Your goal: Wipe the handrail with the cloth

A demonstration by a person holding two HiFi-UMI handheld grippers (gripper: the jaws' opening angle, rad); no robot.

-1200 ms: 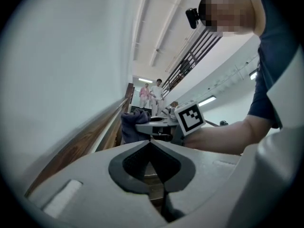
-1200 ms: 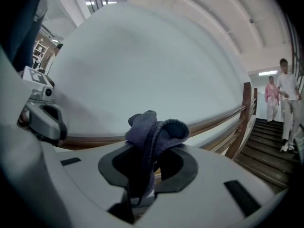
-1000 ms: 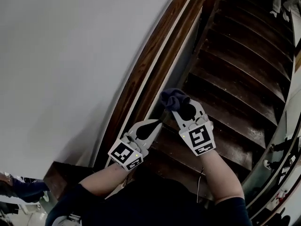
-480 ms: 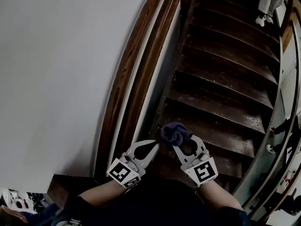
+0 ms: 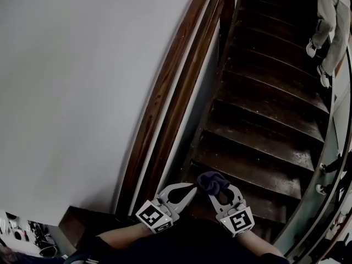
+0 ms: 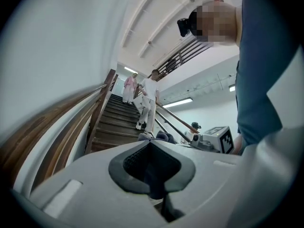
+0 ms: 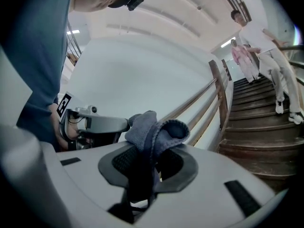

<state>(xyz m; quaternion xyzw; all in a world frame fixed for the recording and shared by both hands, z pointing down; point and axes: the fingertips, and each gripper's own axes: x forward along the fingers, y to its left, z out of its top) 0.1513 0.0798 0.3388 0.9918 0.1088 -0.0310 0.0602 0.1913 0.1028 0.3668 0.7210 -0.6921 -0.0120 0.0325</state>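
Wiping is not yet under way: your right gripper (image 5: 215,189) clamps the bunched cloth (image 5: 212,181) (low, near your body), apart from the wall handrail (image 5: 166,87). Your left gripper (image 5: 190,189) is closed, empty; the whole rail awaits.

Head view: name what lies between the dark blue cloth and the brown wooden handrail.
In the head view, the left gripper, jaws together, sits between the dark blue cloth and the brown wooden handrail.

Dark stairs (image 5: 258,142), white wall (image 5: 71,92), a person (image 5: 325,21)
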